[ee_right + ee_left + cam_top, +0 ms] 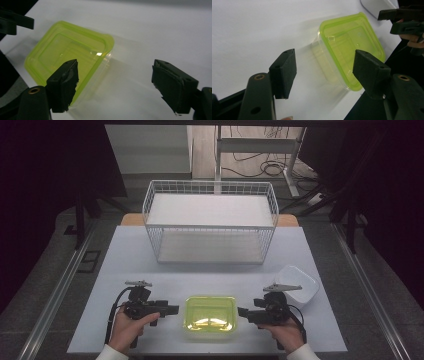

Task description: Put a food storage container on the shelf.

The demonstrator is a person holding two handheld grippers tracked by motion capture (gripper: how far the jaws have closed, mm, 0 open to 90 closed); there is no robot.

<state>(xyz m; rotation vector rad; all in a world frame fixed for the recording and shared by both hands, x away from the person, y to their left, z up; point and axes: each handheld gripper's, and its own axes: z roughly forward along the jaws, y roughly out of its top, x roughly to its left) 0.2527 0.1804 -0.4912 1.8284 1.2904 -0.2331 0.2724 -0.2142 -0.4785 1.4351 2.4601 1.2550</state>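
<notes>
A clear plastic container with a lime-green lid (210,314) stands at the front middle of the white table, upright and closed. My left gripper (175,309) lies just to its left and points at it, jaws open and apart from it. In the left gripper view the container (352,42) sits ahead and slightly right of the open left gripper (324,60). My right gripper (241,311) faces the container from the right, also open. In the right gripper view the container (67,55) lies ahead to the left of the open right gripper (115,70), behind its left pad.
A white wire basket (210,183) with two shelves stands at the back middle of the table. A white square bowl (300,285) sits beside the right hand. The table's front edge runs just under both hands.
</notes>
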